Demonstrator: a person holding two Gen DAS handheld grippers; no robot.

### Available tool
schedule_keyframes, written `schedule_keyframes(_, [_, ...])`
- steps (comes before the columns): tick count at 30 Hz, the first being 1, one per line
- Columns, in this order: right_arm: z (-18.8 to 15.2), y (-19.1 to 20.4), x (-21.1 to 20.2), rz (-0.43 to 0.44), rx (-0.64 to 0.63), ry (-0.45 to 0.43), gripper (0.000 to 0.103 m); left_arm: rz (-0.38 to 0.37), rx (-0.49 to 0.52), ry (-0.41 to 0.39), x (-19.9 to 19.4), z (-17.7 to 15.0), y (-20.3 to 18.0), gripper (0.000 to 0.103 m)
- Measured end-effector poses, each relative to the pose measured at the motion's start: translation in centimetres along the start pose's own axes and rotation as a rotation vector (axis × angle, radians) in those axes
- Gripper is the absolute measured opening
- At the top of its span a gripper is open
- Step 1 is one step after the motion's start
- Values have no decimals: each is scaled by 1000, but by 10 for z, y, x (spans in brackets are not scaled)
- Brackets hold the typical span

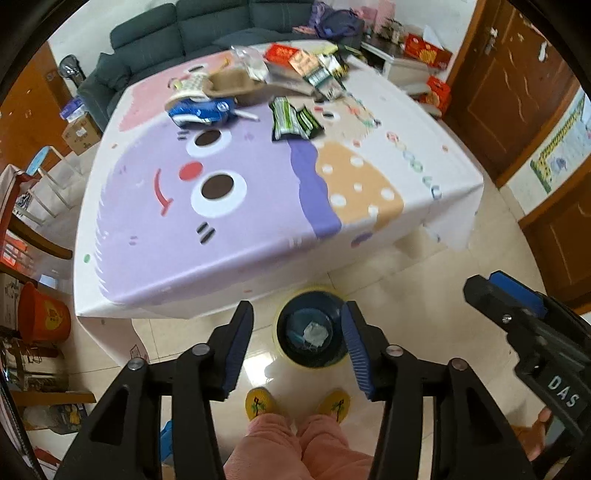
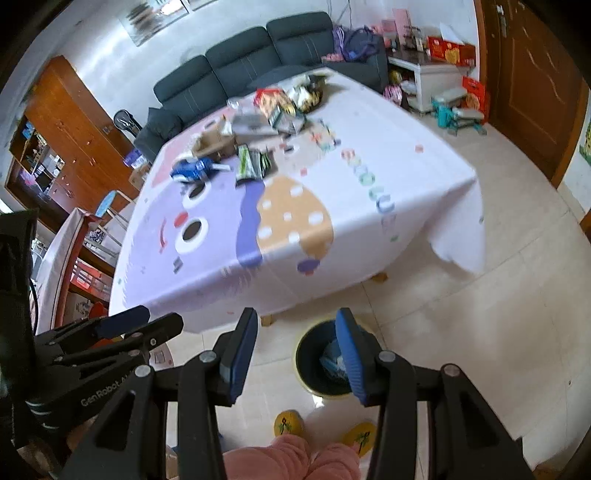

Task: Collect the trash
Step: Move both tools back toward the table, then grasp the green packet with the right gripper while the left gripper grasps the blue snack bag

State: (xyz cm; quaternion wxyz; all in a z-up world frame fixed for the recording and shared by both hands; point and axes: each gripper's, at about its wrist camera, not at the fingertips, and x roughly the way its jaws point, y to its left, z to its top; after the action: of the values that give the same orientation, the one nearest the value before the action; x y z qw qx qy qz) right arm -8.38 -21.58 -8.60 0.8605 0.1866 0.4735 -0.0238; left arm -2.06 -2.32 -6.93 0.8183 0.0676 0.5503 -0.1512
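Trash [image 1: 280,85] lies piled at the far end of the table [image 1: 258,236]: blue wrapper [image 1: 201,110], green packets [image 1: 291,120], cardboard tray [image 1: 229,85], red box [image 1: 280,53]. Bin [image 1: 312,334] w/ yellow rim sits on the floor near the table's near edge, some scraps inside. Left gripper [image 1: 295,350] & right gripper [image 2: 295,354] both hang above the bin, fingers [image 1: 236,350] parted, nothing between them. Person's pink legs [image 1: 295,443] & yellow slippers [image 1: 260,402] below

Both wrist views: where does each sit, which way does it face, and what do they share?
Left wrist: on the left gripper, angled down at the bin and table; shows empty open jaws, right gripper, pink legs, yellow slippers.
Right wrist: on the right gripper, angled down likewise; shows empty open jaws, left gripper, legs.
Shared: bin, table, trash pile, sofa.
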Motion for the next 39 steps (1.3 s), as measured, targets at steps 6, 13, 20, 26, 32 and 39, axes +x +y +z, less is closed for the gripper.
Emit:
schedule_keyframes(6, [25,9,-21,18,-40,-46,45,8,-55,-53,-21,14,7,53])
schedule_keyframes(13, [48,22,-29,46,-102,-74,45,23,-115,-128,-44,32,19,60])
schedule_keyframes(20, [75,32,-27,68,-149,-103,45,6,-164,-168,-55,49,31,69])
schedule_keyframes(26, [94,39,-10,64,-144,-95,45,-9,-161,-187,-53,60,46,75])
schedule_keyframes(32, [114,54,22,40,-128,-66,45,-4,-145,-166,-29,95,74,77])
schedule_keyframes(39, [146,77,74,-4,-79,-23,45,-9,-189,-67,25,157,136,77])
